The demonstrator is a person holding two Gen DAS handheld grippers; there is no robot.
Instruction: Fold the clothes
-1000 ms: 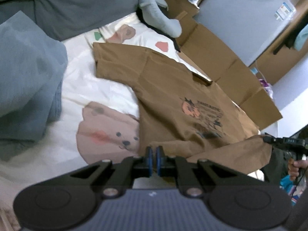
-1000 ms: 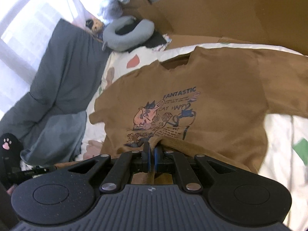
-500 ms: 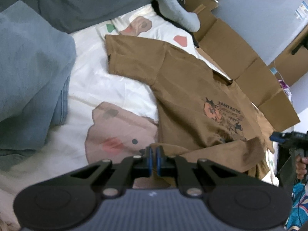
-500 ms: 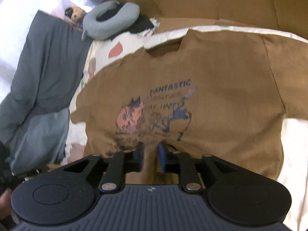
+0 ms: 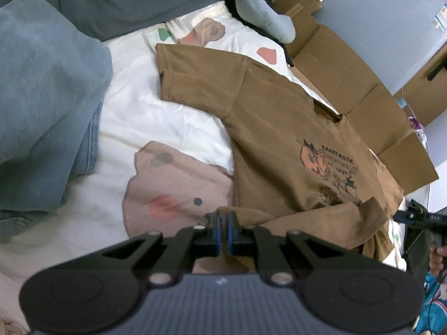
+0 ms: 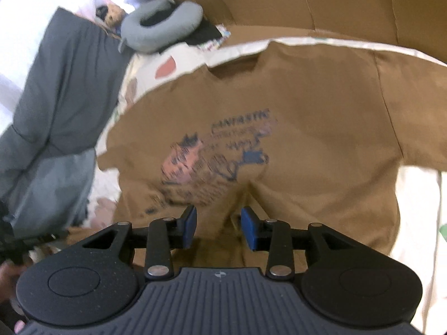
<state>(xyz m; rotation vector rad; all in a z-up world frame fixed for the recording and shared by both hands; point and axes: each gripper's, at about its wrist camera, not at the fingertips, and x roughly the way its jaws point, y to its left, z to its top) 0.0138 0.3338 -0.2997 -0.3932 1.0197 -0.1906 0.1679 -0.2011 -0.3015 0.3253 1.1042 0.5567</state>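
A second ago the right gripper (image 6: 218, 227) was clamped on the folded-up hem of the brown T-shirt (image 6: 293, 139); its jaws have just been opening and now stand apart, the blue pads (image 6: 249, 230) clear of the cloth, which lies loose below the gap. The shirt fills more of the right wrist view than before, and its collar sits higher in the picture. The left gripper (image 5: 222, 230) has stayed clenched, its pads almost meeting at the corner of the hem; whether cloth is actually pinched between them is hard to tell, since the fingers cover that spot.

The T-shirt lies face up on the white printed bed sheet (image 5: 145, 111), its bottom edge turned up over the lower part of the print (image 5: 329, 167). A grey neck pillow (image 6: 164, 28) and flattened cardboard (image 5: 371, 103) lie beyond the collar.

The right wrist view is blurred, so the lettering on the shirt cannot be read there. The far sleeve runs off the right edge of that view. A blue denim garment (image 5: 42, 111) is cut off at the left edge of the left wrist view.
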